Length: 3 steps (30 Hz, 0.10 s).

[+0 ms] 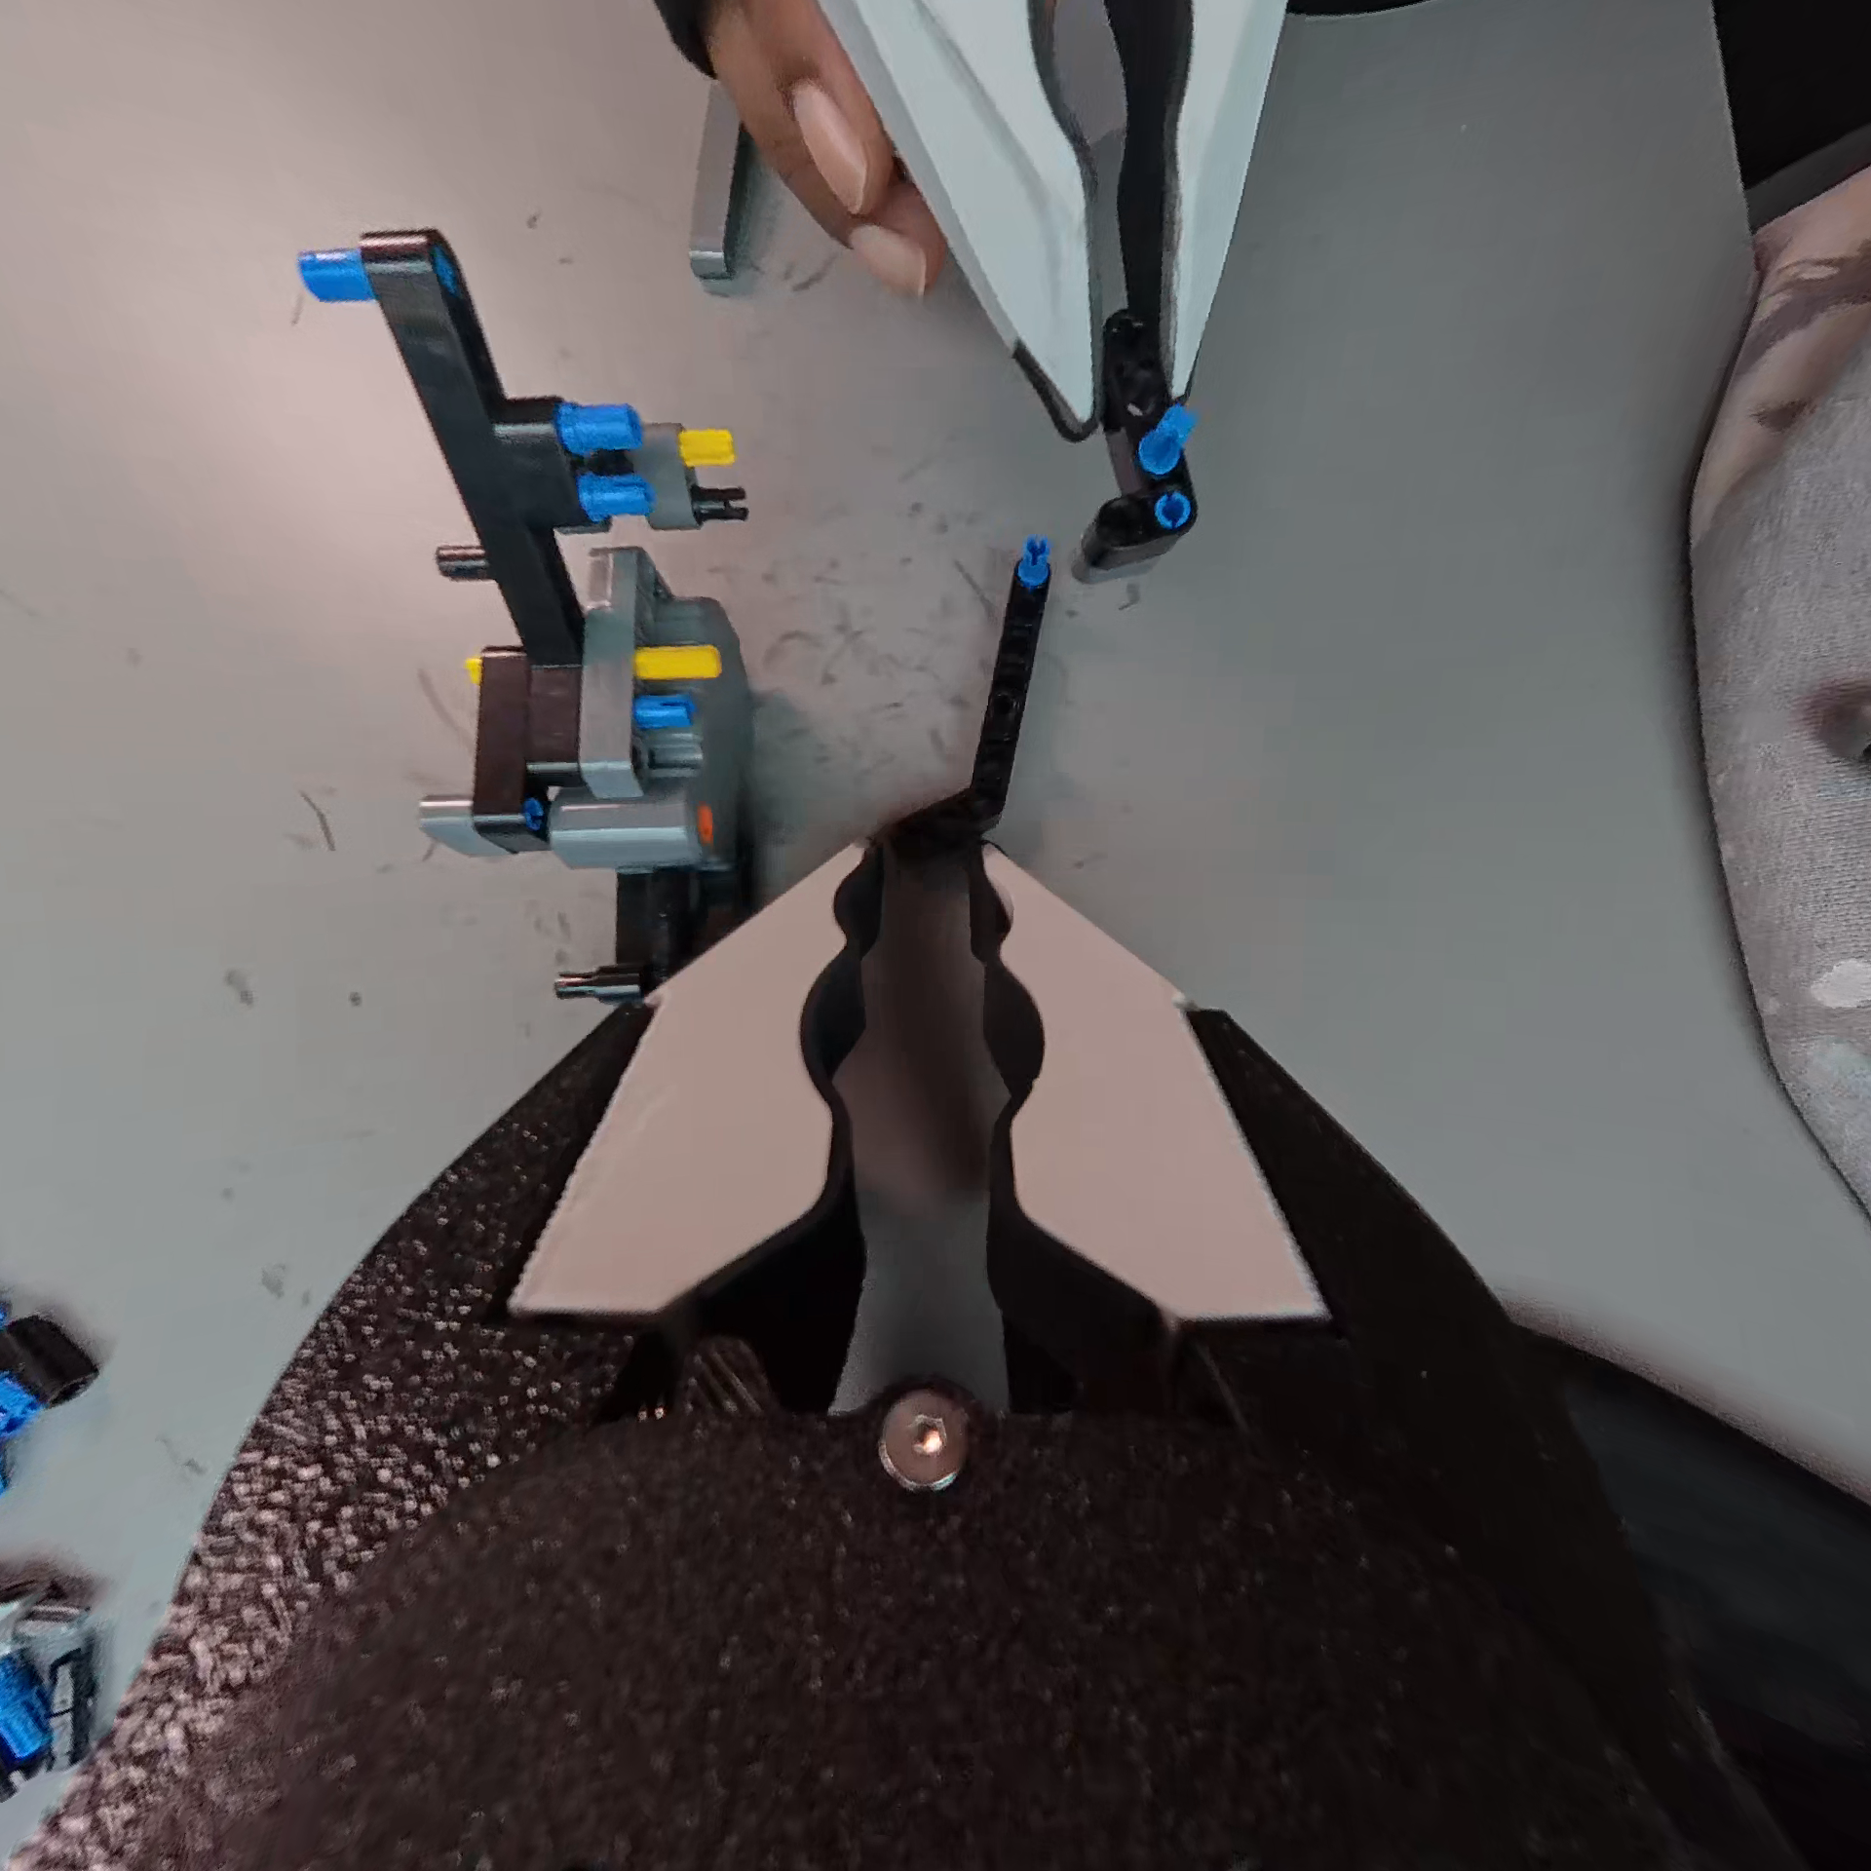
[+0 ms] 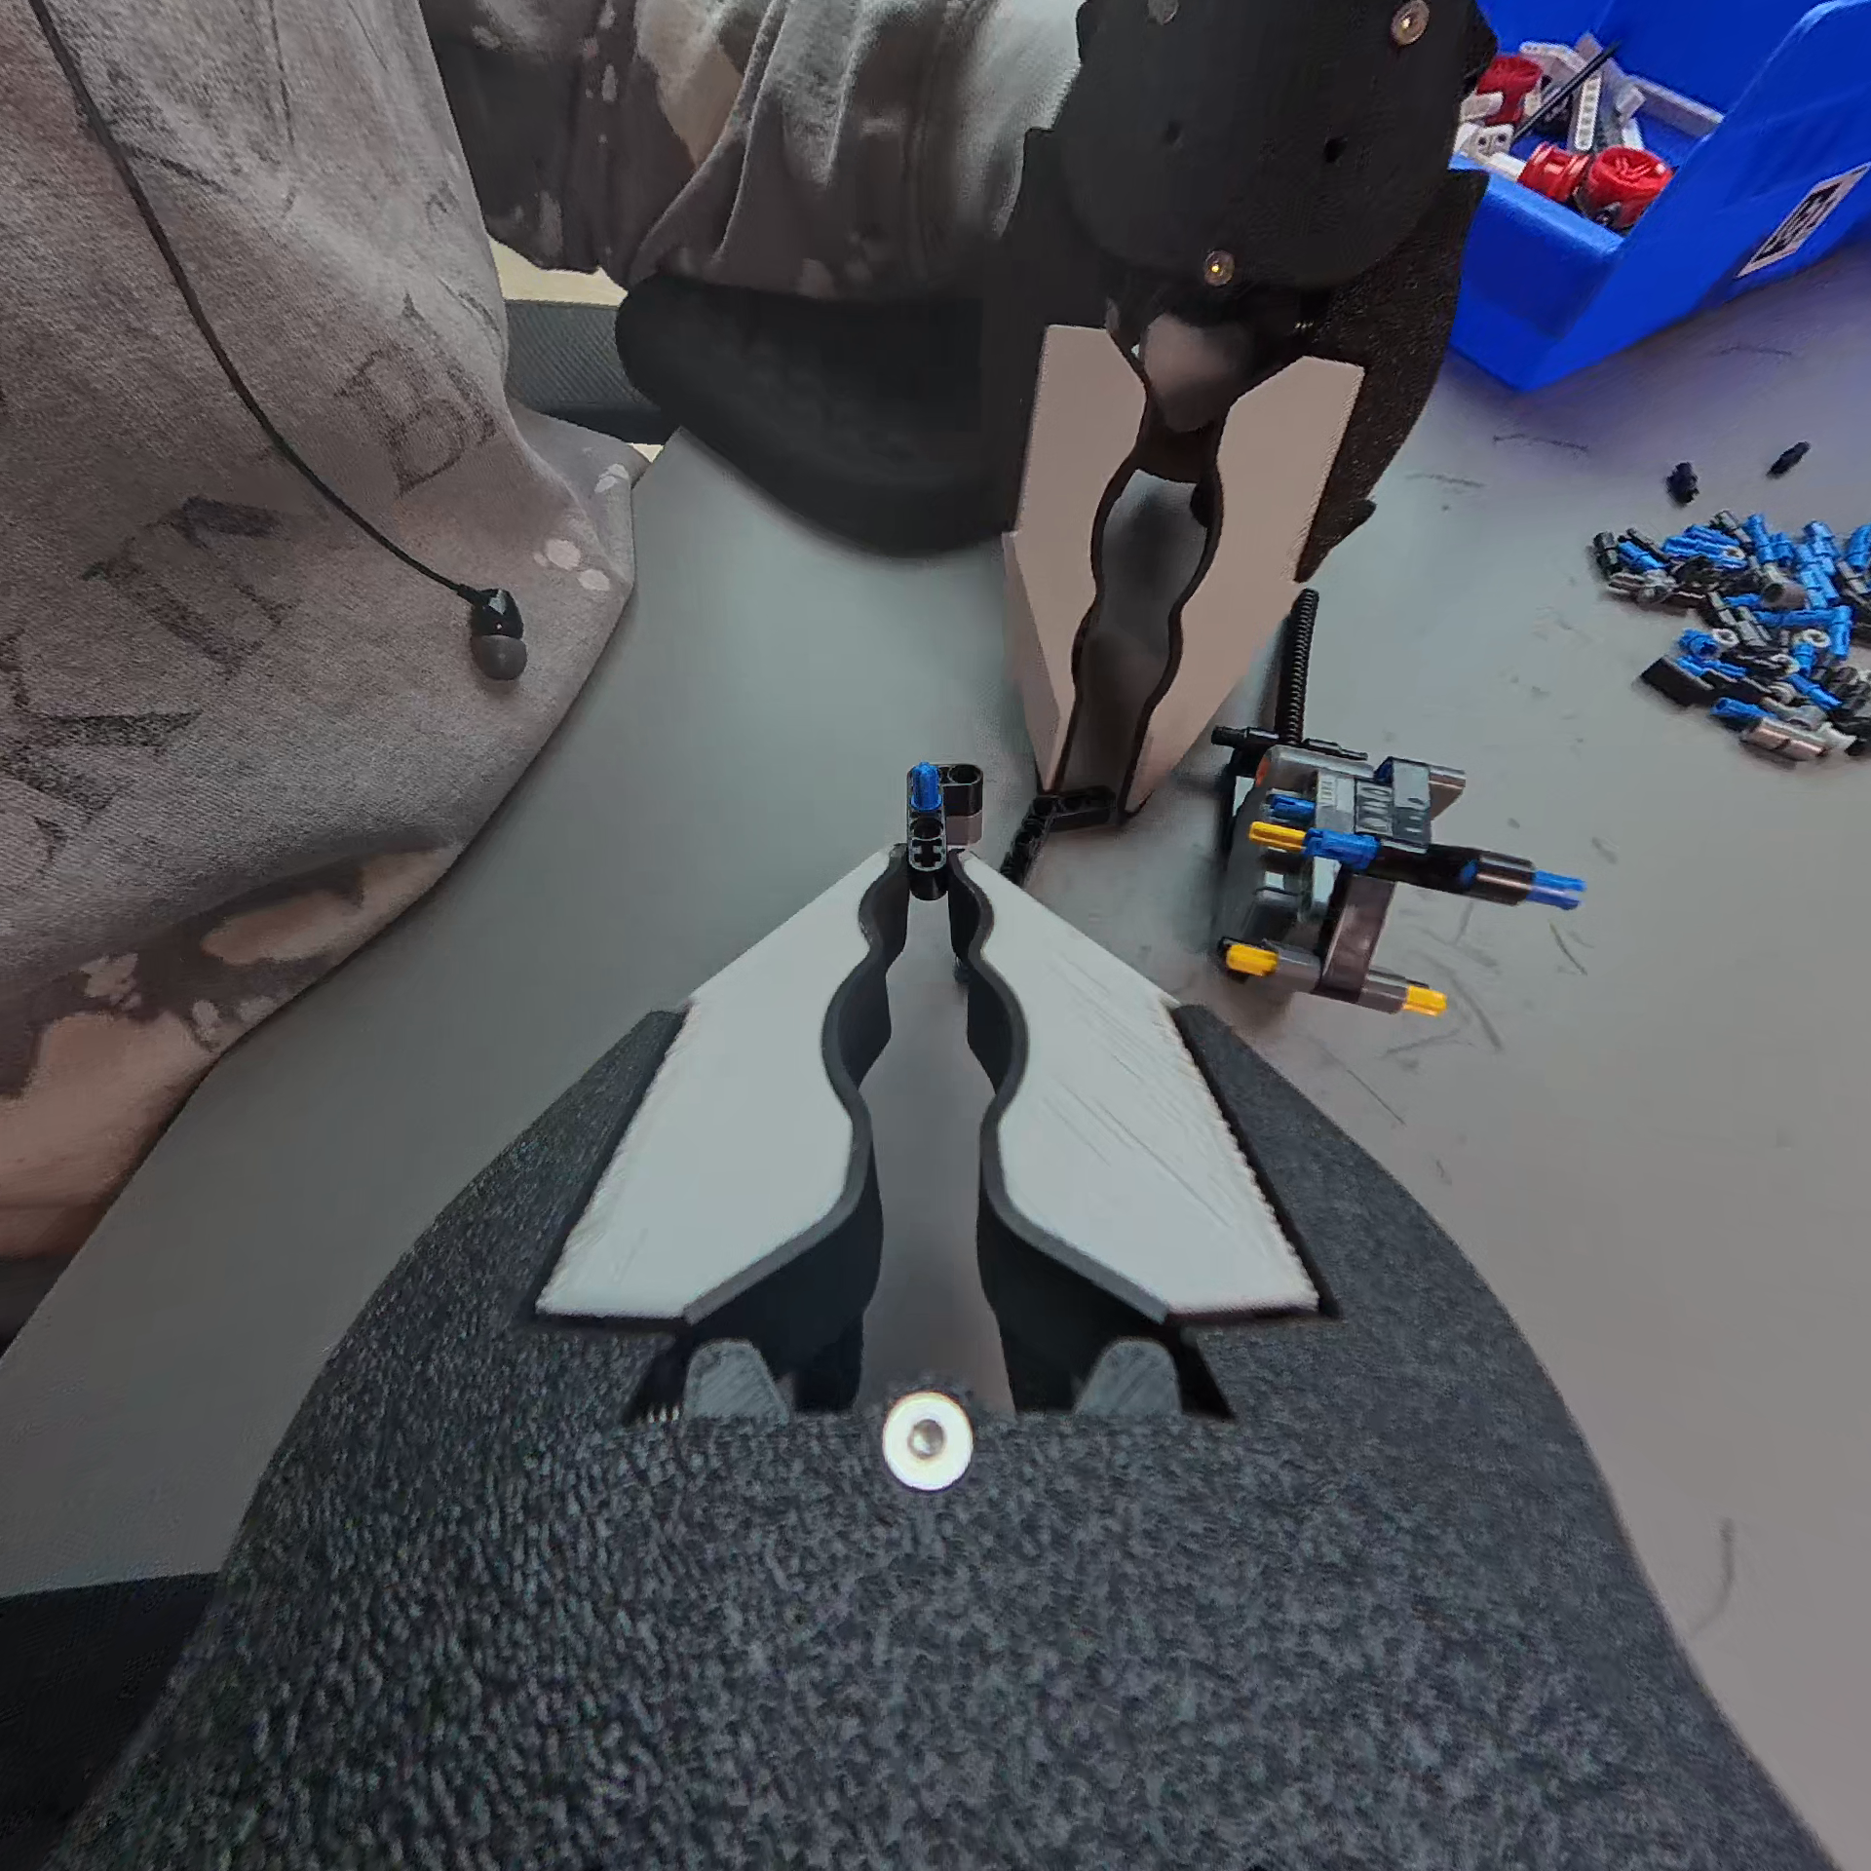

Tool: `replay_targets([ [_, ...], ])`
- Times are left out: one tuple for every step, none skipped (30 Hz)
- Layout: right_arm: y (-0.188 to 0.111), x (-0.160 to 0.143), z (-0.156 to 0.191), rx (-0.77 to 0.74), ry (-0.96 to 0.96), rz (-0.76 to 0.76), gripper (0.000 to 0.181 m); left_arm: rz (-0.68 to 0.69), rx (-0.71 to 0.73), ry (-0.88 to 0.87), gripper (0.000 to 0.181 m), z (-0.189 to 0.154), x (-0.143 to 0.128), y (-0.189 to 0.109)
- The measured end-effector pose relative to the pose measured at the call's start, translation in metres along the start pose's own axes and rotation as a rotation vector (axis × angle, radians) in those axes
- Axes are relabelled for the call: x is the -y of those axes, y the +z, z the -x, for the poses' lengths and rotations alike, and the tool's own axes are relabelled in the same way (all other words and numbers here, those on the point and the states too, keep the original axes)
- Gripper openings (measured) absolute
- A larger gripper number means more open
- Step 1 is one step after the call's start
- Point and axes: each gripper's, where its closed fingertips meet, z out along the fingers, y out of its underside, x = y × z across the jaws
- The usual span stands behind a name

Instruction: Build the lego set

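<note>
Left hand-held gripper (image 1: 931, 845) was closed down on one end of a black beam (image 1: 1004, 699); the beam stuck forward from its tips, a blue pin (image 1: 1033, 560) at the far end. Right hand-held gripper (image 2: 931, 871) was nearly closed too, pinching a black bent piece (image 2: 940, 815) with blue pins, just apart from the beam's far end. The partial build (image 1: 597, 648) sat on the grey worktop (image 1: 1367, 810), left of the left gripper's fingers, untouched. Loose pin pile (image 2: 1762, 648) and blue bin (image 2: 1660, 202) lay well apart beyond it, far right of the right gripper.
</note>
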Motion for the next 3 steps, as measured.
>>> replay_targets([
  [-0.0015, -0.0008, 0.0008, 0.001, 0.006, 0.000, 0.007, 0.003, -0.001, -0.002, 0.017, 0.0026, -0.0003, -0.0001],
  [-0.0028, -0.0019, 0.0013, 0.000, 0.011, 0.000, 0.007, 0.003, 0.003, -0.003, 0.017, 0.0053, -0.0002, -0.0001],
  [-0.0041, -0.0032, 0.0016, -0.003, 0.014, 0.002, 0.007, 0.002, 0.012, -0.003, 0.017, 0.0076, -0.0003, -0.0003],
])
